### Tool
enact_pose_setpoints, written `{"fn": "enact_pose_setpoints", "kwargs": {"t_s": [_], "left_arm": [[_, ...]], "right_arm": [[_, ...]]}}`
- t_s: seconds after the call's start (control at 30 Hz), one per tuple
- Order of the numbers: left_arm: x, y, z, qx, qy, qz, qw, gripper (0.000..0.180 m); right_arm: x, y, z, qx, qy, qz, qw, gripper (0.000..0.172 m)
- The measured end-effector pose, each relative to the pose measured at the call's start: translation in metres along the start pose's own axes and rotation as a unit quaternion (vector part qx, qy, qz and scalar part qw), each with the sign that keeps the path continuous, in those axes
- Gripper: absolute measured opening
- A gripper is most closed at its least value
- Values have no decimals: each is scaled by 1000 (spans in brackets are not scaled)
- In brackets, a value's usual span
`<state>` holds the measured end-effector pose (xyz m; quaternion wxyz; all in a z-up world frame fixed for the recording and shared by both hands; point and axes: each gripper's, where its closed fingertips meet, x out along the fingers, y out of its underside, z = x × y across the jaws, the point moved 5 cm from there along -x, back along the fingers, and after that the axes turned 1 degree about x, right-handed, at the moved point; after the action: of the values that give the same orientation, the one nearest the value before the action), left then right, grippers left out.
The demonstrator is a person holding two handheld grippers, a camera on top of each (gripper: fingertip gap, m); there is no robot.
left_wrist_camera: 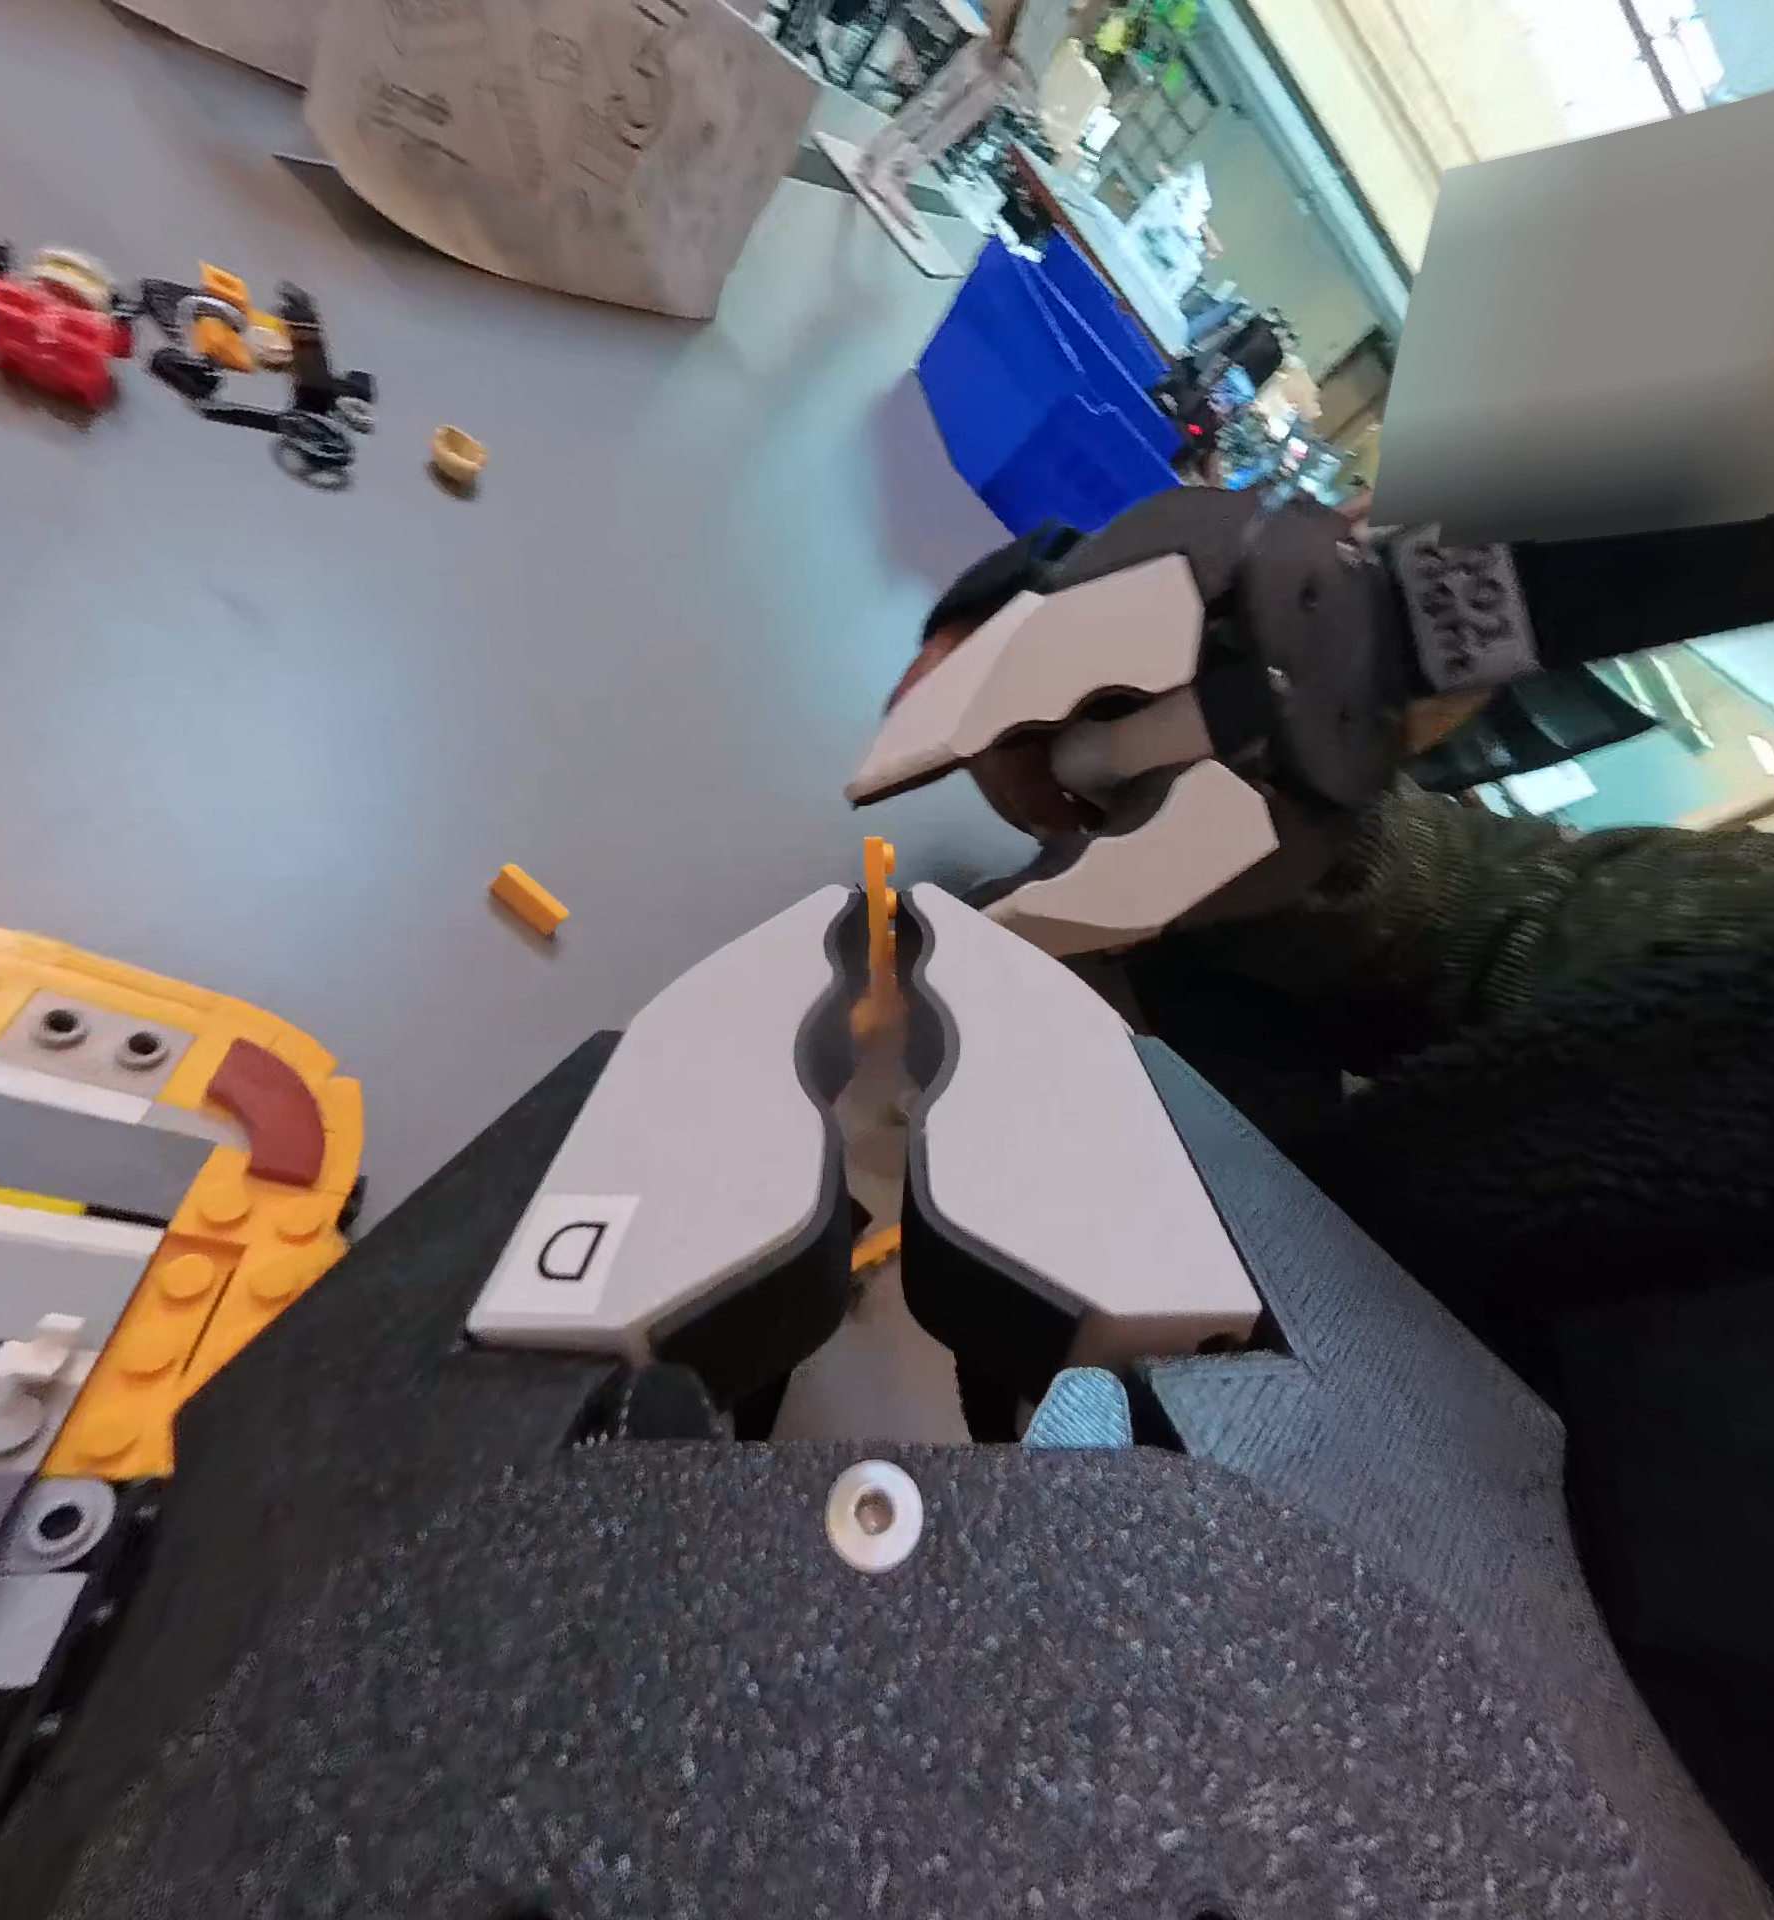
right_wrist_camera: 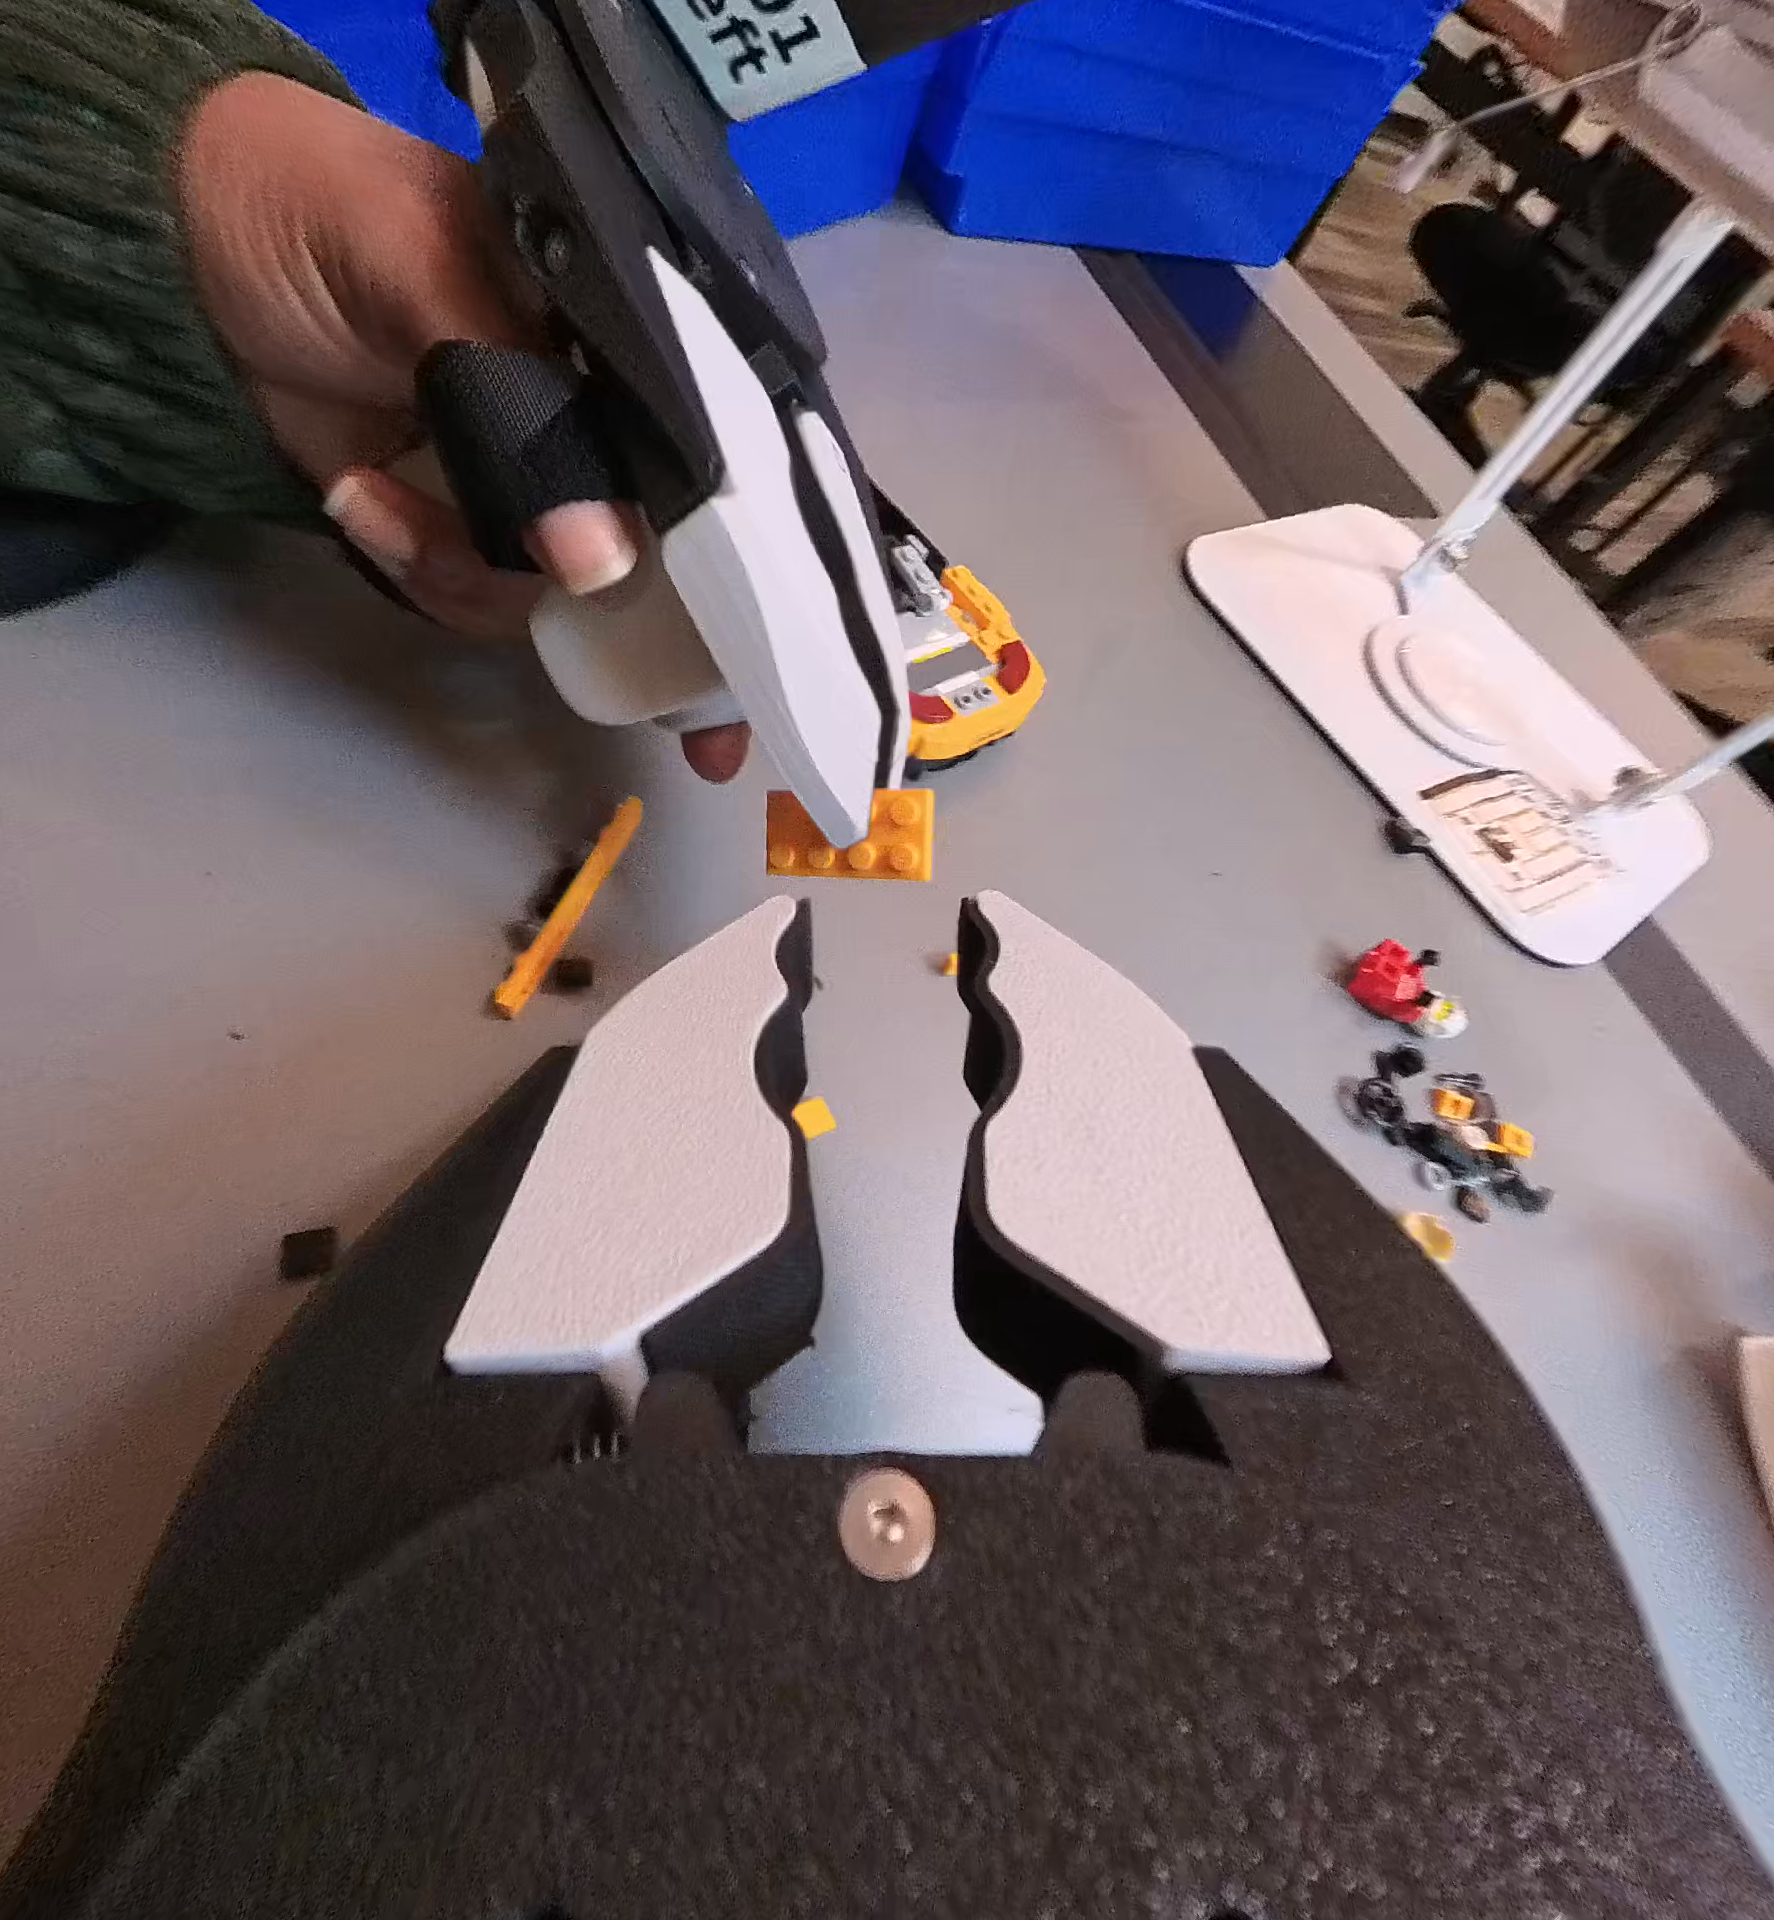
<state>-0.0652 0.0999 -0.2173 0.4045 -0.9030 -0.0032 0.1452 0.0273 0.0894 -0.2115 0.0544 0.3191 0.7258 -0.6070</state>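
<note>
The left hand-held gripper (left_wrist_camera: 878,904) pinched a thin, stiff, light orange studded plastic plate (right_wrist_camera: 850,836) edgewise; the right hand-held gripper (right_wrist_camera: 885,914) stood open, empty.

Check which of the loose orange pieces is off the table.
The studded orange plate, clamped in the left tool. The long orange bar and small orange brick lie on the table.

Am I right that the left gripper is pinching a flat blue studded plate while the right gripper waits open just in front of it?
Not quite: the studded plate is orange, not blue, as the right wrist view shows plainly. The rest holds: the left gripper is closed on it, and the right gripper stands open just in front of it, holding nothing.
</note>
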Motion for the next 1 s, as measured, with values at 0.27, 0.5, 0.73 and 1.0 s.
{"fn": "enact_pose_setpoints", "kwargs": {"t_s": [0.27,0.5,0.73,1.0], "left_arm": [[-14,-1,-9,74,16,42,996,4],[-40,-13,-32,179,-43,74,980,4],[-187,-26,-32,204,-384,128,891,4],[-280,49,24,-18,-516,189,835,24]], "right_arm": [[-5,3,-1,43,-54,-27,997,28],[-5,1,9,30,-80,-29,996,29],[-19,0,-17,41,3,-49,998,25],[-22,0,-15,71,-17,-21,997,20]]}}
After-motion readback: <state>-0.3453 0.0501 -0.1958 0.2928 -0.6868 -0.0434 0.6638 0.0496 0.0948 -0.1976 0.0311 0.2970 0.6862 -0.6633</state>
